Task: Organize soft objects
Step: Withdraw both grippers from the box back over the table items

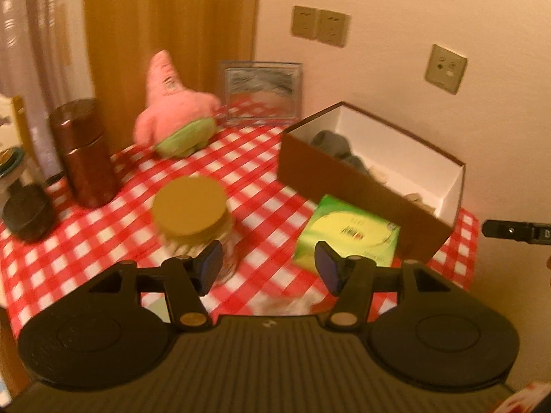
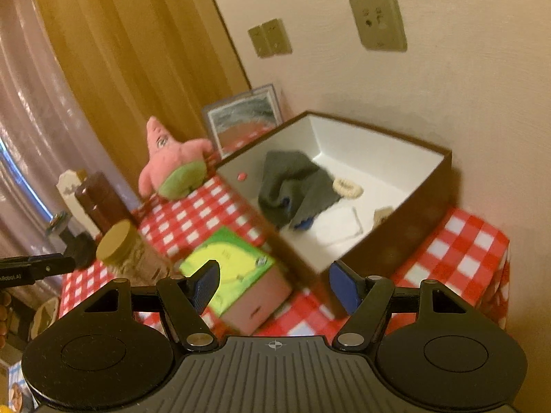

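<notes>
Left wrist view, read from the left edge of the checked tablecloth (image 1: 103, 247): a glossy brown cylindrical canister (image 1: 82, 151) stands there, then a glass jar with a flat mustard lid (image 1: 189, 206), a green-topped tissue box (image 1: 347, 234), and toward the right edge an open brown box (image 1: 365, 186) with white inner walls. The pink star-shaped plush toy (image 1: 172, 110), fuzzy with green shorts, sits at the far edge, well apart from the box, so it looks yet to be stowed. A crumpled grey cloth (image 2: 292, 186), a white folded pad and small pale pieces already lie inside. The left gripper (image 1: 268, 268) and right gripper (image 2: 275, 282) both stand spread apart with nothing between the jaws.
</notes>
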`<state>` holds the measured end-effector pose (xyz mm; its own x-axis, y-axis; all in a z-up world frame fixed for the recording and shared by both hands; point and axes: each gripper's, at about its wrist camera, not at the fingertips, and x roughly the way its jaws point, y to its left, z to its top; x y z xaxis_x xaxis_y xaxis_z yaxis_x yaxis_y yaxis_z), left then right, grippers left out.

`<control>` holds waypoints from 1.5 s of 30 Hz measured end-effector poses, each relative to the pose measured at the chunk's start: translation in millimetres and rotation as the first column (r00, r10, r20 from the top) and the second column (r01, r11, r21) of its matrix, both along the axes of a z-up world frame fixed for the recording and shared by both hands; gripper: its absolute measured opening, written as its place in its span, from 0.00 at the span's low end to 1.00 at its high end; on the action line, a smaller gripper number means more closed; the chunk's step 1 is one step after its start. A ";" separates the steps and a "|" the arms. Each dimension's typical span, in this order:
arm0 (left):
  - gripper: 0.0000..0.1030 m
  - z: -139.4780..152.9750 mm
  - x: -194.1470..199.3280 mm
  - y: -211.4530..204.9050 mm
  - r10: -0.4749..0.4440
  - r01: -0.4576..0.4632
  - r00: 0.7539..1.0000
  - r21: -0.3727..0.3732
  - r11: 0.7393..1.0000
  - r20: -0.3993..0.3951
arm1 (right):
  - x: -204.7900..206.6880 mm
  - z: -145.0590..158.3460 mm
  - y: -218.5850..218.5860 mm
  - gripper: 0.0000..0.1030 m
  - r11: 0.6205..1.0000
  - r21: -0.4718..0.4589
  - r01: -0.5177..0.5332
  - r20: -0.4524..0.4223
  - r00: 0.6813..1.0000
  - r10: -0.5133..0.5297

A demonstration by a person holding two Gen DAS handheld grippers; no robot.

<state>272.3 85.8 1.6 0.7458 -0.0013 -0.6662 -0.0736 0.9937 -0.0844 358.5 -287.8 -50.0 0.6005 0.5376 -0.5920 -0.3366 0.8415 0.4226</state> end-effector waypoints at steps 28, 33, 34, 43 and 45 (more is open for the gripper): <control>0.55 -69.3 -101.1 23.1 0.131 -0.127 0.980 0.031 0.991 -0.153 | -75.6 -51.7 85.9 0.68 0.964 -0.126 -0.233 -0.108 0.969 0.221; 0.55 -73.5 -102.5 30.7 0.157 -0.153 0.975 0.038 0.988 -0.155 | -73.0 -50.9 98.0 0.68 0.954 -0.145 -0.263 -0.079 0.964 0.254; 0.55 -74.3 -102.2 32.5 0.162 -0.158 0.974 0.039 0.987 -0.156 | -71.9 -51.0 100.4 0.68 0.951 -0.149 -0.270 -0.074 0.962 0.261; 0.55 -81.4 -91.5 45.2 0.196 -0.189 0.968 0.057 0.980 -0.156 | -58.5 -53.3 130.1 0.68 0.921 -0.183 -0.344 -0.039 0.938 0.343; 0.55 -83.7 -87.2 49.1 0.206 -0.199 0.966 0.062 0.978 -0.157 | -55.0 -56.2 138.2 0.68 0.909 -0.197 -0.367 -0.038 0.930 0.367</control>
